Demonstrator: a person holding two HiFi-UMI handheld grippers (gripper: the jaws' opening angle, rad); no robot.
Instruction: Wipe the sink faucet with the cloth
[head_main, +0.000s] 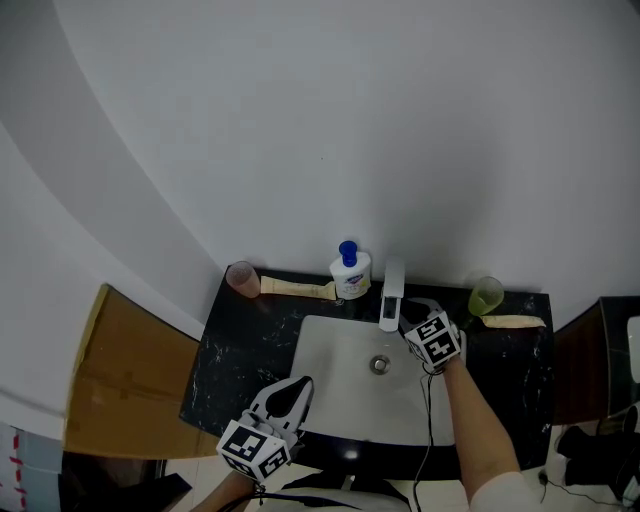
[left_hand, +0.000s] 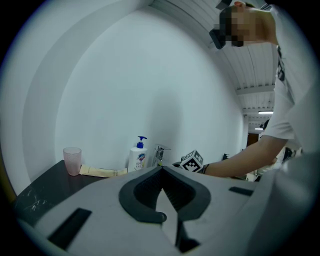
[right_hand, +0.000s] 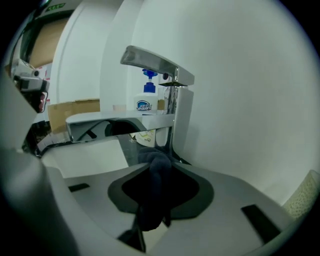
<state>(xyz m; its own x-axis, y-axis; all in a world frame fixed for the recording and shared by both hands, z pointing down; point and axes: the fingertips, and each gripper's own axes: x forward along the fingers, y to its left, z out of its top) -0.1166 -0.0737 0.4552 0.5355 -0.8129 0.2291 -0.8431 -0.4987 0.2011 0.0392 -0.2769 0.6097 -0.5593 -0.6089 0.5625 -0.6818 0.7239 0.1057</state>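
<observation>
Faucet (head_main: 392, 295) set at centre of far rim of sink (head_main: 335, 385). Column upright, spout's long axis laid far-to-near over sink. Dark cloth (right_hand: 156, 167) pinched in right gripper (head_main: 410, 314), jaws closed on it, held just right of column at its foot. Contact not certain. Left gripper (head_main: 300, 388) closed and empty at near rim, well apart. Right judged nearer; wipe to be made leftward onto column.

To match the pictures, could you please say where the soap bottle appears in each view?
Head view: soap bottle centre, left of the faucet.
Left gripper view: soap bottle lower centre, left of the faucet.
Right gripper view: soap bottle upper centre, behind the faucet.
Shared landmark: the faucet.
</observation>
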